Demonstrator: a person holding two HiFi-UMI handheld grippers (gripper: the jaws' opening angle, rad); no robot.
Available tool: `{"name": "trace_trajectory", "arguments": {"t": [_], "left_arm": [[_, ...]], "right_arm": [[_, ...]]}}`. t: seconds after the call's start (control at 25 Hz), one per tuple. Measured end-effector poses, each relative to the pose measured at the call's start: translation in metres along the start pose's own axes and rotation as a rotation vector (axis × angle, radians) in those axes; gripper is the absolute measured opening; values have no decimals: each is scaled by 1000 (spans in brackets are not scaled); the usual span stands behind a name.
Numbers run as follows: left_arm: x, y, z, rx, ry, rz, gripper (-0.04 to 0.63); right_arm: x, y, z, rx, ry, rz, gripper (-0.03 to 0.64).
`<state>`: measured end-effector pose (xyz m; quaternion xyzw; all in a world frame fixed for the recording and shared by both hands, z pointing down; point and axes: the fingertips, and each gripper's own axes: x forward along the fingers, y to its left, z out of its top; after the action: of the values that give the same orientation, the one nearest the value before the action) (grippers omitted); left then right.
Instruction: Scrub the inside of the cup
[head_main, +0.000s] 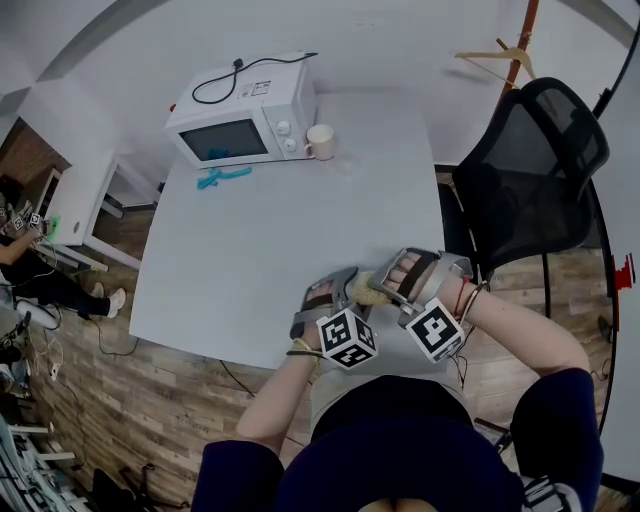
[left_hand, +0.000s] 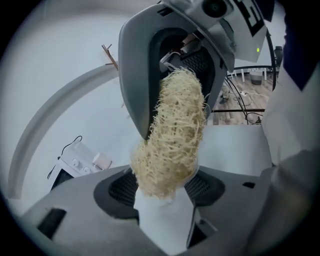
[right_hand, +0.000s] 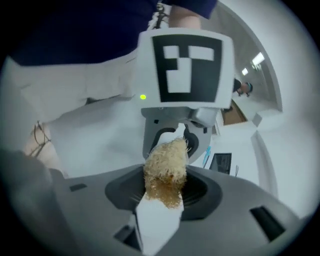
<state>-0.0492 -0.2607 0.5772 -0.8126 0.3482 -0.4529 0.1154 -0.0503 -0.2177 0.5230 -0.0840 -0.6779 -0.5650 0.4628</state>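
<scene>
White table (head_main: 280, 235) with cup (head_main: 320, 142), wooden floor (head_main: 130, 400)

There is one table (head_main: 300, 250), one microwave (head_main: 245, 122), one cup (head_main: 321, 141) and one blue tool (head_main: 222, 177). Also one chair (head_main: 530, 170) and one loofah (head_main: 366, 293).

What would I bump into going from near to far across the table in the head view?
loofah scrubber → teal tool → microwave

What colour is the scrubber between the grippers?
Pale straw-tan loofah scrubber; shows best in the left gripper view.
</scene>
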Motion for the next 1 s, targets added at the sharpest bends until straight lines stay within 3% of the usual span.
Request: {"name": "trace_trajectory", "arguments": {"t": [0.08, 0.2, 0.48, 0.56, 0.72, 1.0], "left_arm": [[-1, 1, 0, 23, 7, -4, 284], [-2, 1, 2, 41, 9, -7, 284], [-2, 1, 6, 58, 4, 14, 284], [-2, 1, 6, 55, 0, 19, 284], [-4, 3, 6, 38, -4, 41, 283], [-5, 10, 5, 18, -7, 69, 284]], "right_arm": [[-3, -4, 13, -45, -62, -41, 179], [-6, 4, 20, -72, -107, -15, 179], [-2, 4, -2, -12, 10, 30, 179], [-1, 3, -2, 139, -5, 51, 179], [-1, -1, 1, 569, -89, 142, 179], [-2, -14, -6, 1193, -193, 295, 179]]}}
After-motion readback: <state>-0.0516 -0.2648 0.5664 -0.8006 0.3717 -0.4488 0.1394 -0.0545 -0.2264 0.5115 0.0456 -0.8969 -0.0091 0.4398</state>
